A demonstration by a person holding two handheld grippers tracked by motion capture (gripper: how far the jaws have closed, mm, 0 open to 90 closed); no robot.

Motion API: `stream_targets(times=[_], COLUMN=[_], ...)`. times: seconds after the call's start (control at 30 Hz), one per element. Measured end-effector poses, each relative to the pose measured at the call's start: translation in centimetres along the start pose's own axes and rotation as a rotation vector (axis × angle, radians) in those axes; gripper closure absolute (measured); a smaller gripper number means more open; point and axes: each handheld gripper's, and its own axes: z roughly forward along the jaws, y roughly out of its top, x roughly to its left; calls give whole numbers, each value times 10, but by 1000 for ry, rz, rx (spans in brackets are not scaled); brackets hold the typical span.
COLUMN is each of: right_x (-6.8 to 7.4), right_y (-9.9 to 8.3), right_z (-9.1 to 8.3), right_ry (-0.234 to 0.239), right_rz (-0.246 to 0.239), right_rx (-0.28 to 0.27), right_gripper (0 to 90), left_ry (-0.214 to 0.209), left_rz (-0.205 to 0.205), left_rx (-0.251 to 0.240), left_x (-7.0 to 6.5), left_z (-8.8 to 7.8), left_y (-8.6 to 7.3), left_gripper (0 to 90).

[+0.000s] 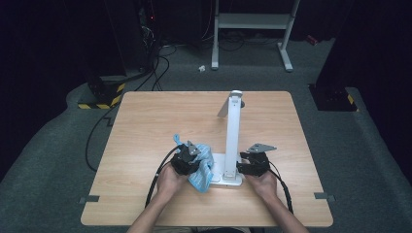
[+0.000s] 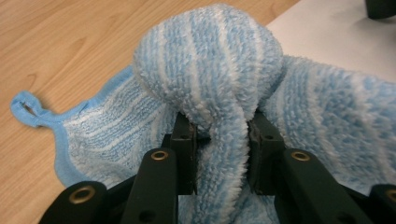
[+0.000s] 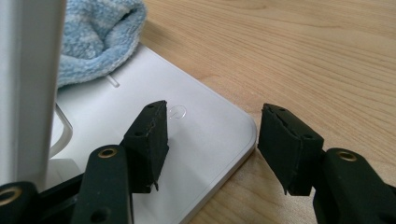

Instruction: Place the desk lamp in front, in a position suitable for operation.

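Here, a blue and white striped cloth [image 2: 210, 70] is clamped in the left tool [image 2: 223, 140], a bunched fold being pinched between the two black jaws. The cloth is seen near the middle of the wooden surface [image 1: 145, 116], draped partly onto the left edge of the white lamp base [image 3: 205, 140], with its blue hanging loop [image 2: 25, 109] lying flat on the wood at the left. Further right, the right tool [image 3: 212, 142] is held with its jaws apart and empty, poised over the near right corner of the base.
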Motion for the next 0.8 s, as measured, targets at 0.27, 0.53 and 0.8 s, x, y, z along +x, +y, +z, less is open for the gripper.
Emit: stream_targets(times=[0.27,0.53,0.8], right_x=[2,2,1], right_y=[1,2,2], right_z=[1,3,3], right_ry=[-14,-19,-14], right_rz=[5,13,20], right_rx=[-4,-5,-3], right_gripper=[418,416,415], left_ry=[39,5,-122], left_rz=[3,-45,-42], left_rx=[18,7,-47], left_x=[9,19,-6], left_z=[14,16,-26], left_y=[16,20,-6], left_gripper=[688,685,661])
